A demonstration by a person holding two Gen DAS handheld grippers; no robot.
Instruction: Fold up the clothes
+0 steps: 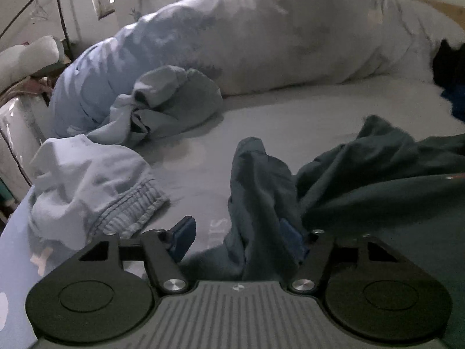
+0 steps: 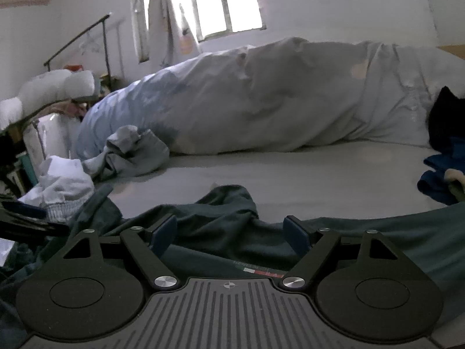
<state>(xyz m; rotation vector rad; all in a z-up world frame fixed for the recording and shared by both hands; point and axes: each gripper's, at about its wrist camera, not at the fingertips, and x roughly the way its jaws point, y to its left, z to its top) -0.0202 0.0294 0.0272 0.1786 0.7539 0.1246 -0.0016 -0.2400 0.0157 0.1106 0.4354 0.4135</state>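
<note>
On the bed (image 2: 305,174), a dark teal garment (image 2: 221,229) lies crumpled across the near edge of the mattress, and both grippers sit low over it. The left gripper (image 1: 237,240) has its jaws spread apart; a bunched, raised fold of the dark teal garment (image 1: 261,192) stands between them and drapes over the right-hand finger, hiding most of its blue pad, while the left-hand pad is clear of the cloth. Whether that fold is pinched cannot be told, but the gap between the jaws is wide. The right gripper (image 2: 231,234) also has its jaws wide apart, with the cloth lying flat between and beneath them and a small striped label showing just ahead of the gripper body. To the left, near the mattress edge, a pale blue garment (image 1: 87,186) with a ribbed waistband sits in a heap, and behind it a grey-blue garment (image 1: 171,101) is balled up against a long rolled duvet (image 2: 261,99) that runs across the far side. A dark blue pile (image 2: 444,168) rests at the right edge. A window (image 2: 221,0) glows behind.
</note>
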